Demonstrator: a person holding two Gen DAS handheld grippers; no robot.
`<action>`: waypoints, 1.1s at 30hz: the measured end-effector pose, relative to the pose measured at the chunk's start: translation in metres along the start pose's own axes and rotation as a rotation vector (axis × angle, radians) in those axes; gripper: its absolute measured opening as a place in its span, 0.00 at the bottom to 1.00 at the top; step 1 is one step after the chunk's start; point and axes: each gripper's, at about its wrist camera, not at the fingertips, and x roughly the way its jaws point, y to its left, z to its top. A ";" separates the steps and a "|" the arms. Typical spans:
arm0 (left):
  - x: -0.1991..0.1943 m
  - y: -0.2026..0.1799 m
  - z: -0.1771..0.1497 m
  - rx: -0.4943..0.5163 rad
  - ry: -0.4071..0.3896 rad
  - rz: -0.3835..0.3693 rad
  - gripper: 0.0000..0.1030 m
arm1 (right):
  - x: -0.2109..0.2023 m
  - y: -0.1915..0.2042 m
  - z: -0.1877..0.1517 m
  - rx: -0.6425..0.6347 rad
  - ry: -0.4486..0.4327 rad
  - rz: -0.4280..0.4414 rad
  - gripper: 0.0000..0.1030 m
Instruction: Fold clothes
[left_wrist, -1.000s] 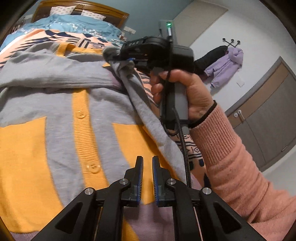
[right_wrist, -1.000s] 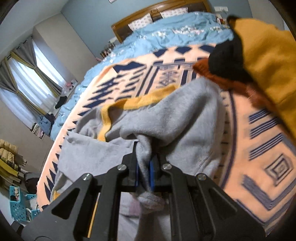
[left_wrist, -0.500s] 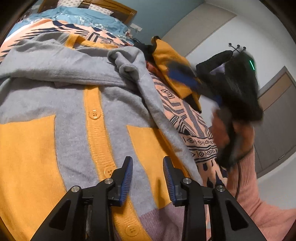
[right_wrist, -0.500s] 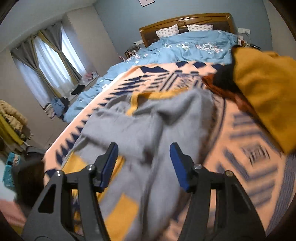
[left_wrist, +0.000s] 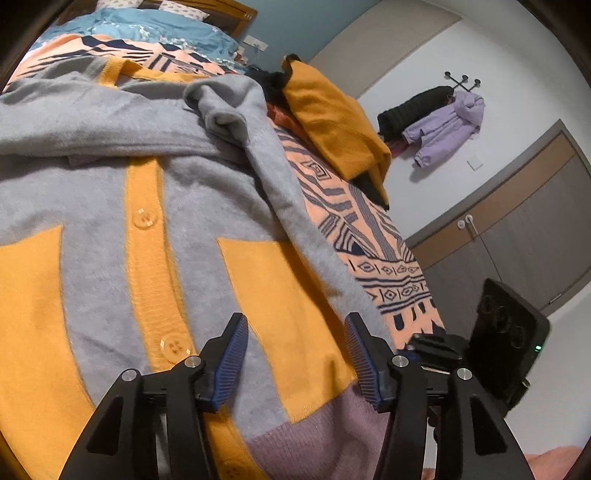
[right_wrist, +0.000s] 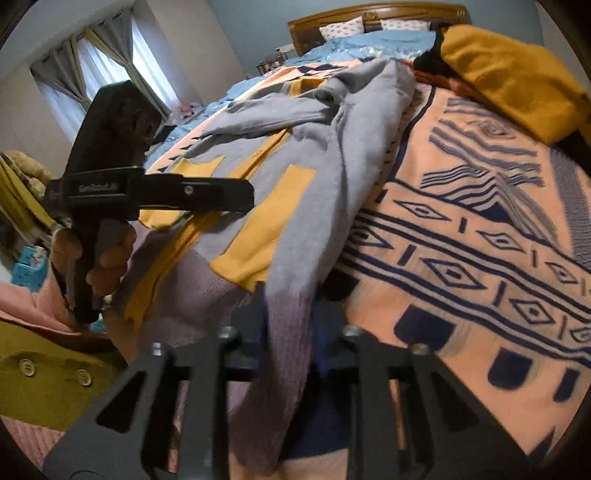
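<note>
Hovering over the near hem of a grey and yellow cardigan (left_wrist: 207, 206), the left gripper (left_wrist: 295, 354) has just been spreading its blue-padded jaws, which stand apart with nothing between them. The cardigan lies buttoned and face up on a peach blanket with navy patterns (left_wrist: 373, 240) that covers the bed, one grey sleeve (left_wrist: 236, 107) folded across its chest.

At the cardigan's near right edge, the right gripper (right_wrist: 290, 325) has just been narrowing its jaws. A mauve ribbed strip of the hem (right_wrist: 284, 332) runs between its blurred fingers; whether the pads press it I cannot tell.

Beyond the cardigan, far right on the blanket, sits a heap of mustard and black clothes (left_wrist: 332, 122). A blue quilt (right_wrist: 373, 40) and wooden headboard (right_wrist: 373, 11) lie farther off. On the right wall, a purple jacket (left_wrist: 447, 125) and a black garment hang from hooks above grey cupboard doors (left_wrist: 517, 236). Curtained windows (right_wrist: 110, 62) stand far left.
</note>
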 end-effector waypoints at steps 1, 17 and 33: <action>-0.002 0.000 -0.002 0.000 -0.002 -0.004 0.54 | -0.005 0.004 -0.001 -0.006 -0.019 -0.009 0.16; -0.016 0.003 -0.015 0.004 -0.006 -0.033 0.59 | -0.020 0.037 -0.012 -0.040 -0.094 -0.010 0.45; -0.019 -0.010 -0.026 0.044 0.017 -0.070 0.64 | -0.019 0.067 -0.029 -0.113 -0.059 -0.021 0.13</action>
